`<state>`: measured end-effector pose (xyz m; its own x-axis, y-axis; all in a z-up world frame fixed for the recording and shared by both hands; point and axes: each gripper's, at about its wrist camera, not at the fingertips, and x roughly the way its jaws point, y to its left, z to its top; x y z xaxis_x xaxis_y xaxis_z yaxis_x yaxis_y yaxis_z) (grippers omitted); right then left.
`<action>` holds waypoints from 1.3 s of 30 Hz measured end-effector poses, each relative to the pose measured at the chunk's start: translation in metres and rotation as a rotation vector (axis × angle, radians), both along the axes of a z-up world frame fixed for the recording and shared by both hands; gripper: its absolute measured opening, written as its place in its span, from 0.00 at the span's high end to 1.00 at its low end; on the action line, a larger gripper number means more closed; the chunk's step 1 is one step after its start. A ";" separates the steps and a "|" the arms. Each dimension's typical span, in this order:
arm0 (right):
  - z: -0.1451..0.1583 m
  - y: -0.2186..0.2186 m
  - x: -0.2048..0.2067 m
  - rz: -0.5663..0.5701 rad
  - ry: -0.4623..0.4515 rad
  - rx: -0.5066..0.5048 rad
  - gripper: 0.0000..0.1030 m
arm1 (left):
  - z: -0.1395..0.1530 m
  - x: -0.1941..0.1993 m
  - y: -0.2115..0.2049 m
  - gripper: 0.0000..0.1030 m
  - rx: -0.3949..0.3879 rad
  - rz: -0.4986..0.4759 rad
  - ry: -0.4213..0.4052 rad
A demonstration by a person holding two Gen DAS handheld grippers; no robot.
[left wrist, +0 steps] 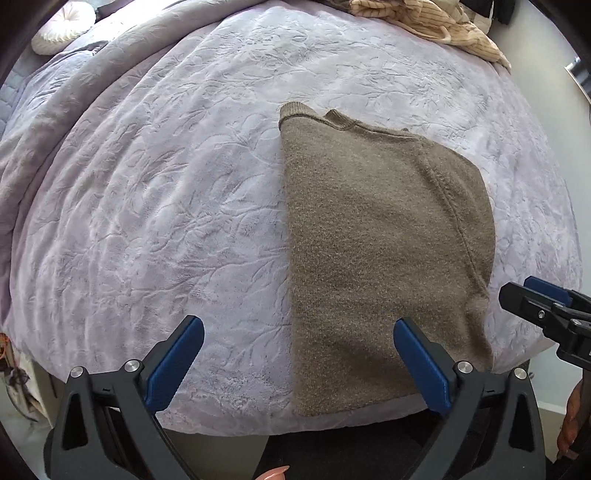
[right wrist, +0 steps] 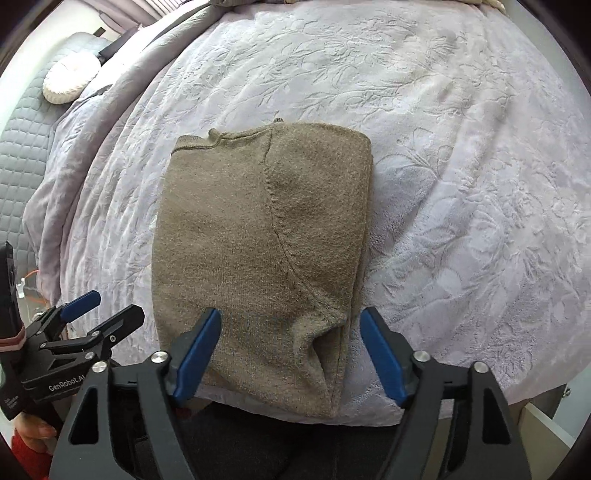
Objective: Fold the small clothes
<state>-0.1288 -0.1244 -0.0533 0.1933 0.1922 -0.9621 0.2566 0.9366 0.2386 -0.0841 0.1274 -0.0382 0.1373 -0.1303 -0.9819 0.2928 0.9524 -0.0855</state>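
Sweater point(right wrist: 258, 258), folded to narrow strip, lies flat on bed point(right wrist: 461, 184), hem at 6 o'clock. Left gripper point(left wrist: 299, 343), right gripper point(right wrist: 290, 336) both released, empty. We judge: pinch hem corners, carry toward 12 o'clock.

Left wrist view: set at the near edge of the bed point(left wrist: 184, 184), looking forward and down past the left gripper point(left wrist: 299, 332), close over the brown knit sweater point(left wrist: 376, 258). Right wrist view: same edge, further right, facing likewise past the right gripper point(right wrist: 290, 325). Shared by both: sweater point(right wrist: 258, 240), lilac embossed bedspread point(right wrist: 461, 184), round white cushion point(left wrist: 62, 27), each other's gripper.
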 end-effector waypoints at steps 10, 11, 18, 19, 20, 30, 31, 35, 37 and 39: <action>0.003 0.009 -0.005 -0.017 0.004 -0.044 0.00 | 0.009 -0.002 0.000 0.00 0.012 0.018 -0.024; 0.003 0.010 -0.005 -0.015 0.011 -0.045 0.00 | 0.009 -0.002 -0.001 0.00 0.012 0.021 -0.023; 0.001 0.012 -0.007 -0.028 0.030 -0.057 0.00 | 0.011 -0.003 -0.004 0.00 0.020 0.019 -0.029; 0.001 0.012 -0.008 -0.032 0.031 -0.060 0.00 | 0.011 -0.003 -0.004 0.00 0.023 0.018 -0.031; 0.001 0.011 -0.008 -0.036 0.031 -0.061 0.00 | 0.012 -0.003 -0.004 0.00 0.026 0.019 -0.033; 0.000 0.007 -0.009 -0.059 0.042 -0.068 0.00 | 0.012 -0.002 -0.003 0.00 0.041 0.025 -0.041; 0.000 0.007 -0.009 -0.059 0.043 -0.069 0.00 | 0.012 -0.002 -0.004 0.00 0.043 0.025 -0.043; 0.000 0.006 -0.008 -0.059 0.043 -0.078 0.00 | 0.013 -0.003 -0.004 0.00 0.047 0.024 -0.049; 0.001 0.005 -0.008 -0.060 0.043 -0.080 0.00 | 0.013 -0.004 -0.005 0.00 0.049 0.024 -0.050; 0.001 0.004 -0.008 -0.061 0.043 -0.083 0.00 | 0.013 -0.004 -0.005 0.00 0.049 0.024 -0.051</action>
